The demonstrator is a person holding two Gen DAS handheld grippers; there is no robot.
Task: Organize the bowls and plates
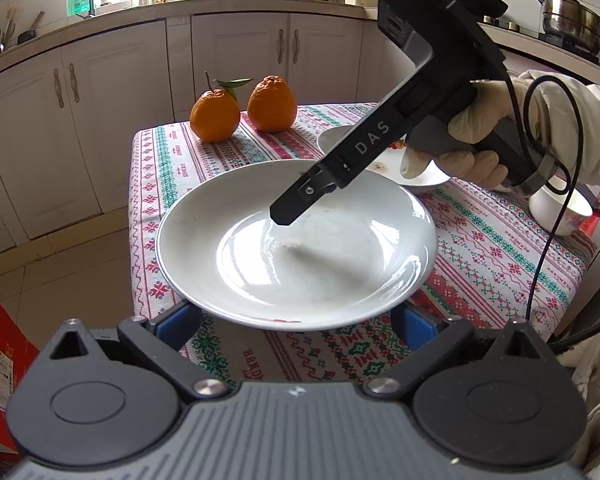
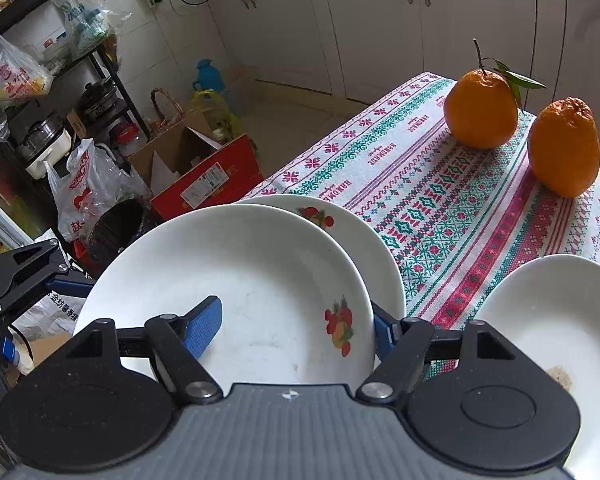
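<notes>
Two white plates with fruit prints lie stacked, the upper plate on the lower plate, overhanging the table's left edge. My right gripper is shut on the upper plate: one blue pad lies inside it and the other sits outside its right rim. In the left wrist view the stack fills the middle, with the right gripper reaching in from above in a gloved hand. My left gripper stands open, its fingertips hidden under the near rim. A third white plate rests on the table.
Two oranges stand at the far end of the patterned tablecloth. A white bowl sits near the table's right edge. On the floor to the left are a red carton, bags and a dark bin.
</notes>
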